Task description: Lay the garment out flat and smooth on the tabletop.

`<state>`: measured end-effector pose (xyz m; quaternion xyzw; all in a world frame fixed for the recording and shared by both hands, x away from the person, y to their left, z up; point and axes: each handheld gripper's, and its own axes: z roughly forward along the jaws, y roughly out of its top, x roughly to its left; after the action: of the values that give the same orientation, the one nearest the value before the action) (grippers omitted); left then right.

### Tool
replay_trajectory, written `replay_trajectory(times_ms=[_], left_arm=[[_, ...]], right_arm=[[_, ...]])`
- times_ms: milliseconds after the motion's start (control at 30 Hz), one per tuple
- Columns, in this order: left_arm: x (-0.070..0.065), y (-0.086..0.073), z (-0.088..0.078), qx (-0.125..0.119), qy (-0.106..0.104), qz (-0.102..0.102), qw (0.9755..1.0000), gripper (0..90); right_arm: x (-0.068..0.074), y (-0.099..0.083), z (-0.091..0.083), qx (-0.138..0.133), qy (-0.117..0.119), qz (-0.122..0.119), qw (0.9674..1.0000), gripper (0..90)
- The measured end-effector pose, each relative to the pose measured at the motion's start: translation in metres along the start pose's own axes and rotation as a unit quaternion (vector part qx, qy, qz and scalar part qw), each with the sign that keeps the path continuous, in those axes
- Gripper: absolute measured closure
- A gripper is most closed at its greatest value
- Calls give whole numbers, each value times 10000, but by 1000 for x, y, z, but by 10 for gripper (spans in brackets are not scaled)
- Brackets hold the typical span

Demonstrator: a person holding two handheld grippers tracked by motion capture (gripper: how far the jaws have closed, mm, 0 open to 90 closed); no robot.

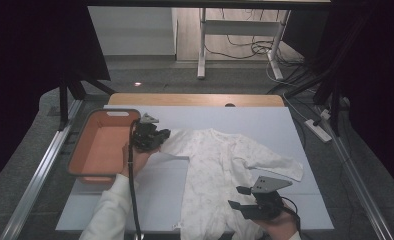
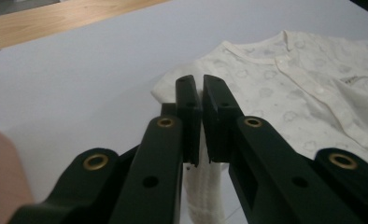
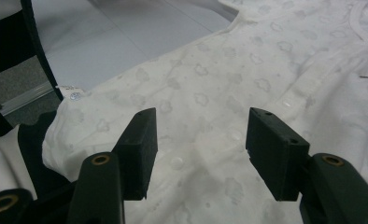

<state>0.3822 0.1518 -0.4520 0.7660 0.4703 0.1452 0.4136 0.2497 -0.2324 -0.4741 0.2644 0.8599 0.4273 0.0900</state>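
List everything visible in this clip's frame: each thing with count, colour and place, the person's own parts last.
baby sleepsuit: one, cream with a faint cloud print, spread flat mid-table, one sleeve pinched by the left gripper.
basket: one, orange inside with a grey rim, at the table's left edge.
table cover: one, pale grey-blue, under the sleepsuit.
wooden table edge: one, light brown, at the far side.
left gripper: one, black, shut on the sleeve beside the basket.
right gripper: one, black, jaws open over the sleepsuit's lower part.
sleeve of the person: one, white, bottom left.
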Motion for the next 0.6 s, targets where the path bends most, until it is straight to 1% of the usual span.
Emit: replay_trajectory(times_ms=[133,433,600], left_arm=[[14,-3,-4,-121,-92,-306,9994,848],[28,-4,-13,-222,-2,-502,9985,848],[36,-7,-15,-274,44,-641,9976,847]], right_arm=[[-1,0,0,-4,-9,6,10000,432],[-2,0,-1,-21,-39,17,10000,427],[-4,0,-3,-44,-72,22,10000,425]])
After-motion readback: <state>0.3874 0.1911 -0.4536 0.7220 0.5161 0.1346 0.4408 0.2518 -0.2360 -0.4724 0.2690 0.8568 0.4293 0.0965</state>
